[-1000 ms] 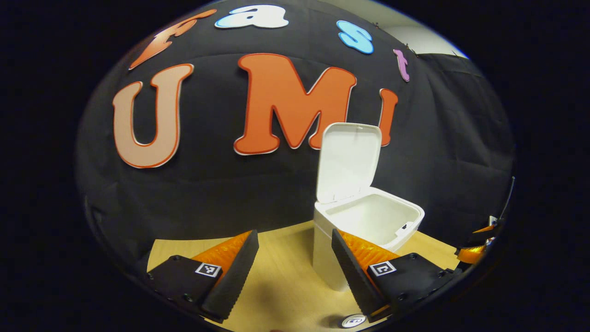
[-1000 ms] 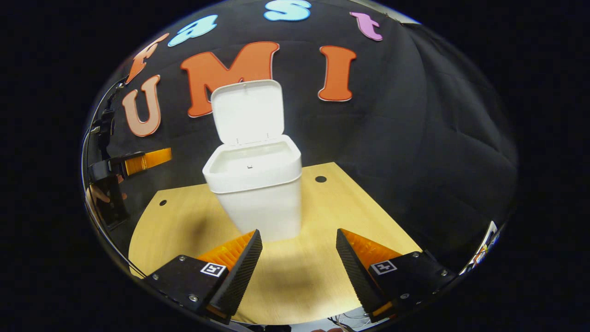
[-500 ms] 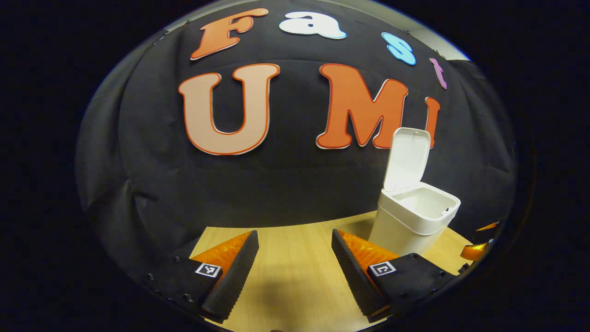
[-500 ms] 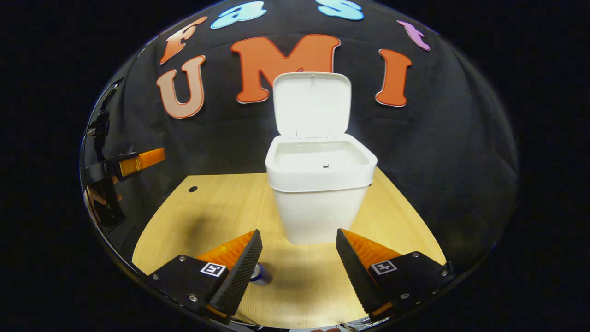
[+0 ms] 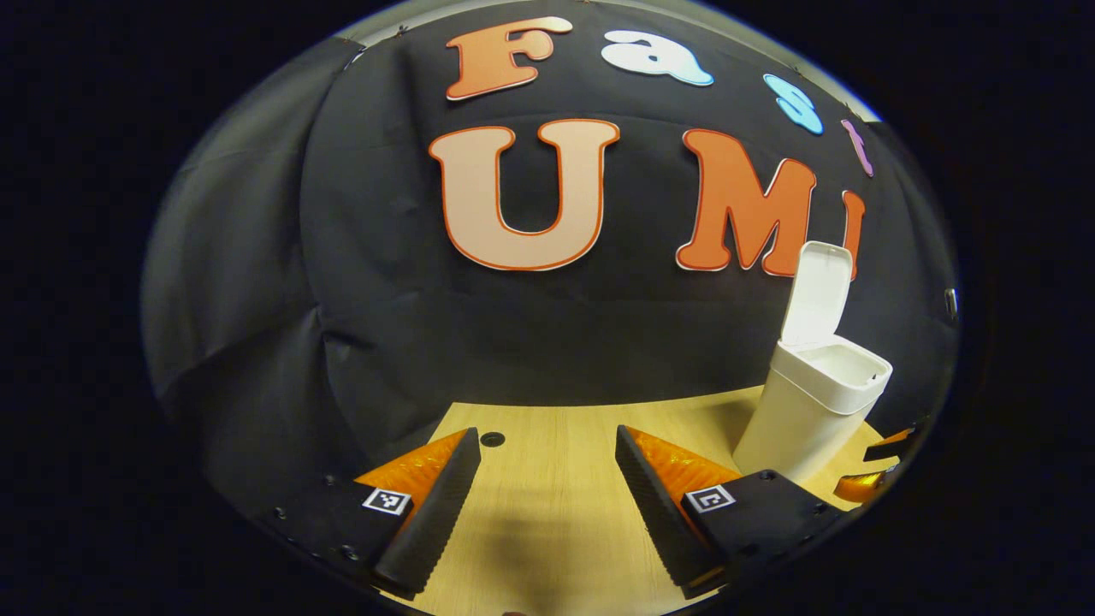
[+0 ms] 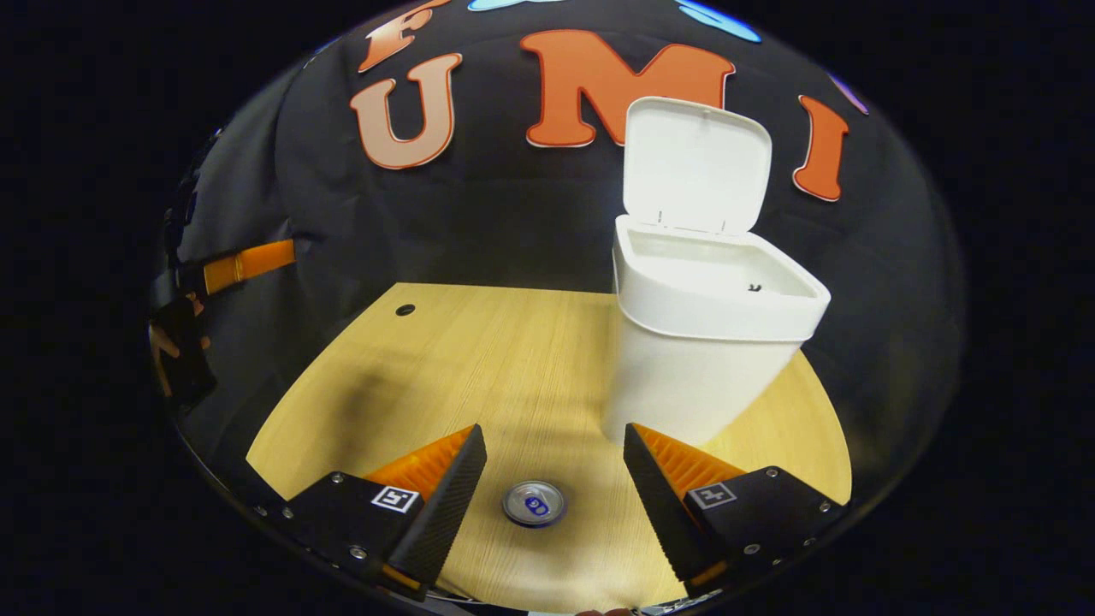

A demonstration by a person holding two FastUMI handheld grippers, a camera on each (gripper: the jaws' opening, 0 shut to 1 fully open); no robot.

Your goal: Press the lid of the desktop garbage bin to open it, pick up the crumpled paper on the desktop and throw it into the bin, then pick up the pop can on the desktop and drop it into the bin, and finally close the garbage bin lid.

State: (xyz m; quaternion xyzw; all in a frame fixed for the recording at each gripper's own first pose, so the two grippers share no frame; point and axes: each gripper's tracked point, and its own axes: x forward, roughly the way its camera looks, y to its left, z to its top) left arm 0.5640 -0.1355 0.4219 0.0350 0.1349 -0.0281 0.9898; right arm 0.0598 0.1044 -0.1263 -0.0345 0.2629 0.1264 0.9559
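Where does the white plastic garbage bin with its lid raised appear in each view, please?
Left gripper view: white plastic garbage bin stands far right on the wooden desktop.
Right gripper view: bin stands right of centre, beyond the gripper.
Shared landmark: small dark hole in the desktop.

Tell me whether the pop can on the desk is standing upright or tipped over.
Upright. In the right gripper view the silver pop can shows its round top with the pull tab facing up, standing on the wooden desk.
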